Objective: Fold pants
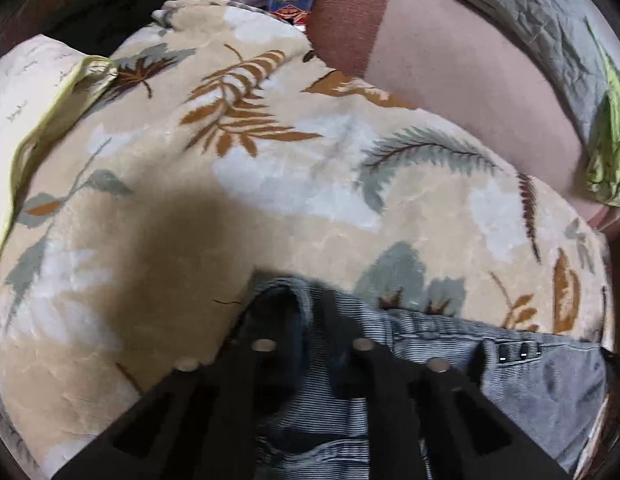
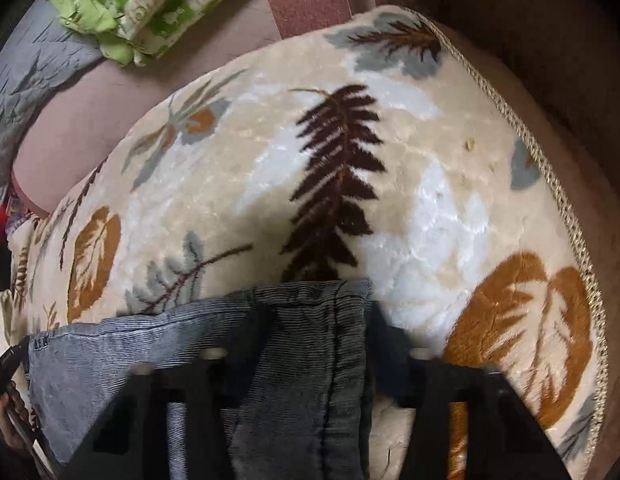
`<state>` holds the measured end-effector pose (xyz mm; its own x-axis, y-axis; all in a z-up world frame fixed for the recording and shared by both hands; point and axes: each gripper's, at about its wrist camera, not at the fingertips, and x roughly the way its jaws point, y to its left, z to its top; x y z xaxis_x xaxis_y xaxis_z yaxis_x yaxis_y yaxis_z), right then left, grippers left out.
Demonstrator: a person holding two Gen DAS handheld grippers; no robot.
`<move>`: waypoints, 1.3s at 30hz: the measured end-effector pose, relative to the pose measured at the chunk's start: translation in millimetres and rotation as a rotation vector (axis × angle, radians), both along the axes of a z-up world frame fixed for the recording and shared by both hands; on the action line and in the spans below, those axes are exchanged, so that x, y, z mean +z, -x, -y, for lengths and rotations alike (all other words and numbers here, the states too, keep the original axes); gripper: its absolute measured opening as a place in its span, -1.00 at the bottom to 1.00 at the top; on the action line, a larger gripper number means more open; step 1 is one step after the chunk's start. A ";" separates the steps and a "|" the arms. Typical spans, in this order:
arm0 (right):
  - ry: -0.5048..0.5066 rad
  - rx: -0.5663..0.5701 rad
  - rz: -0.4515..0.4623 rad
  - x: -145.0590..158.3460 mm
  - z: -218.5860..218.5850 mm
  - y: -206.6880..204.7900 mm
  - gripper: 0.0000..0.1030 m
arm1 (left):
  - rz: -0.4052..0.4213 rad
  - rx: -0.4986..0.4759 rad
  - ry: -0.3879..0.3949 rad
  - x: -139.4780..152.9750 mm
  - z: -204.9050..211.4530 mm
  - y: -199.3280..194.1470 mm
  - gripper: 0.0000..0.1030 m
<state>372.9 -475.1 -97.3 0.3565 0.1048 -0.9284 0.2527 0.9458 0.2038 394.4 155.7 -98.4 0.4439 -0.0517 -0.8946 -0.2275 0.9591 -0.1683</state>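
left gripper (image 1: 305,312) clamped on striped denim pants (image 1: 430,340) waistband, right gripper (image 2: 318,320) pinching pants hem, fabric at 6 o'clock on leaf-print blanket (image 1: 269,200)

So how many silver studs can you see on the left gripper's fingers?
4, in a row across the two fingers: far left, inner left, inner right, far right. Others may be hidden.

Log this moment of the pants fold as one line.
step: gripping pants edge | left gripper: shut on pants | right gripper: around pants | surface: leaf-print blanket
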 end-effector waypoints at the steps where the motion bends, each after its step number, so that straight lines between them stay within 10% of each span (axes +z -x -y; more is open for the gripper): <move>1: 0.000 0.000 0.000 2.6 1.4 -0.8 -0.43 | 0.000 -0.002 -0.004 0.6 0.9 0.3 -0.92; 24: 0.074 0.020 -0.011 1.4 -8.2 -7.9 -0.60 | 0.040 -0.035 -0.125 4.2 14.4 5.7 -0.95; 39: -0.022 -0.036 0.403 156.2 -5.2 105.9 -0.72 | 0.420 -0.105 -0.029 166.2 15.1 151.8 -0.95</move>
<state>266.9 -469.9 58.9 0.6957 0.1034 -0.7109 0.1815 0.9322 0.3132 242.6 140.6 67.8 0.7636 -0.0934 -0.6389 -0.0455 0.9792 -0.1976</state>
